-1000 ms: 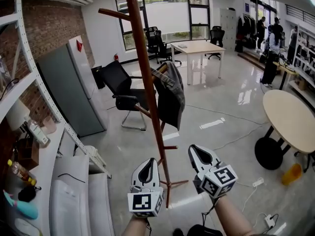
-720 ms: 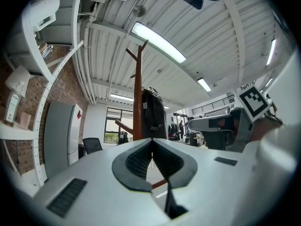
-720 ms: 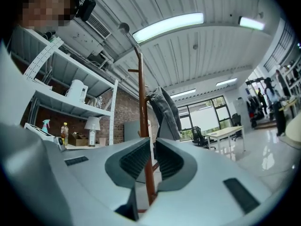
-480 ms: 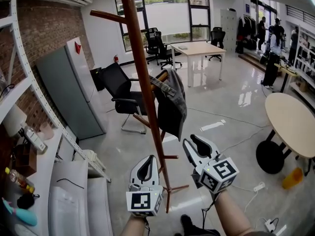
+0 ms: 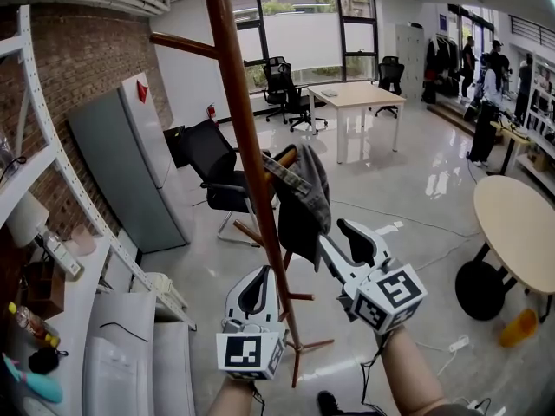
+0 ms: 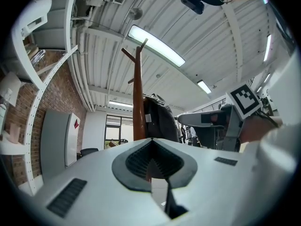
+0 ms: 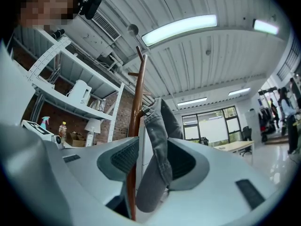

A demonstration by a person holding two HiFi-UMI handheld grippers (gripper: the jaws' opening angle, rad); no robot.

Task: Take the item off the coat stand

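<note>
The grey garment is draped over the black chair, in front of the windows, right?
Not quite. The grey garment hangs from a peg of the coat stand, not over the black chair, which stands behind it. The head view shows this. The windows are indeed beyond it.

The right gripper (image 5: 340, 243) is being raised toward the coat stand (image 5: 247, 146), its jaws being opened with the grey garment (image 5: 303, 206) now hanging between them; the left gripper (image 5: 257, 277) is being lifted alongside.
</note>
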